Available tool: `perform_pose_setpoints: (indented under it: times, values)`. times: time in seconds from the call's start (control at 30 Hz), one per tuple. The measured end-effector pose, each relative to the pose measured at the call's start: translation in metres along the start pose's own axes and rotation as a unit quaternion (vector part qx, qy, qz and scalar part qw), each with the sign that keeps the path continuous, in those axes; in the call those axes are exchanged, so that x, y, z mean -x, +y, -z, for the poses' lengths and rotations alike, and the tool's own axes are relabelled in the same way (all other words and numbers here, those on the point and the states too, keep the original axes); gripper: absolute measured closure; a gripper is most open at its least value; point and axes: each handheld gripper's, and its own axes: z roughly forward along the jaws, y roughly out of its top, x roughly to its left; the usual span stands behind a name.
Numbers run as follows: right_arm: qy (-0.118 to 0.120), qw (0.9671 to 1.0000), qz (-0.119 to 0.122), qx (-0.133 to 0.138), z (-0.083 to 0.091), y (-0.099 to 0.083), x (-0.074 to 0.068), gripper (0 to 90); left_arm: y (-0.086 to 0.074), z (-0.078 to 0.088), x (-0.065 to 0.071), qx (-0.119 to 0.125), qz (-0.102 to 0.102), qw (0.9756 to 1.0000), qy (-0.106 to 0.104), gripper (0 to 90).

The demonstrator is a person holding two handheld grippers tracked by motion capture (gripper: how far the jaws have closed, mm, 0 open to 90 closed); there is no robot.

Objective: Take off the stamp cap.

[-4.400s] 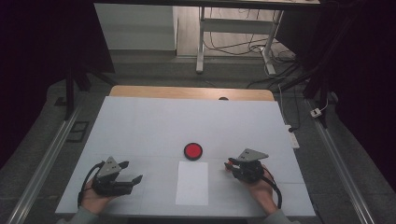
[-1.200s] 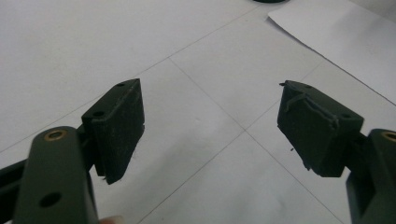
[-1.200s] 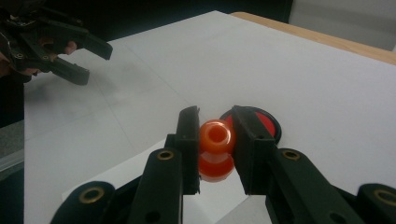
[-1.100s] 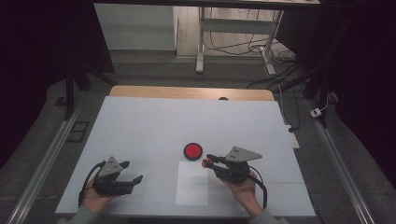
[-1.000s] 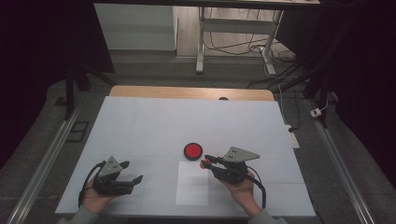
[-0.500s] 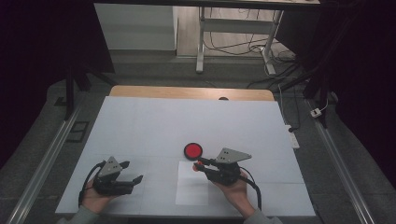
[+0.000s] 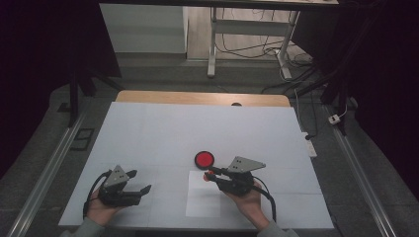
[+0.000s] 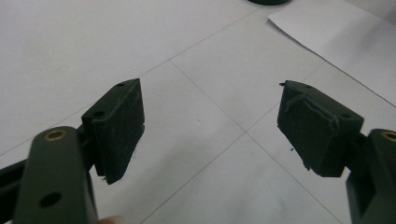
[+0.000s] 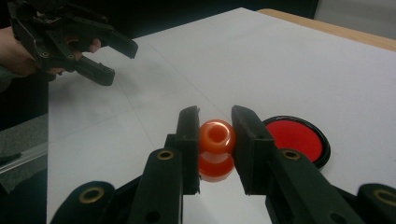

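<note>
Both jaws of the right gripper [image 9: 215,140] clamp an orange spool [image 9: 216,148].

The left gripper [image 7: 132,181] lies low near the table's front left, cradled from below in the person's left hand [image 7: 101,207], its jaws spread wide apart and pointing toward the middle. The right gripper [image 7: 209,175] is held by the right hand [image 7: 247,200], which comes in from the bottom edge; its jaws point left and stand close together, clamped on a small piece.
</note>
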Motion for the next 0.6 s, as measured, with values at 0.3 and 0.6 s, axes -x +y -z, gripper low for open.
perform_pose_setpoints:
  times: [0.3, 0.6]
  values:
    - [-0.001, 1.0000, -0.001, 0.003, 0.0007, 0.0003, 0.0003, 71.9, 0.0017, -0.0006, 0.0015, 0.003, -0.002, 1.0000, -0.001, 23.2]
    - [-0.002, 1.0000, -0.001, 0.003, 0.0014, 0.0006, 0.0002, 71.9, 0.0050, -0.0025, 0.0045, 0.004, -0.006, 1.0000, 0.000, 22.9]
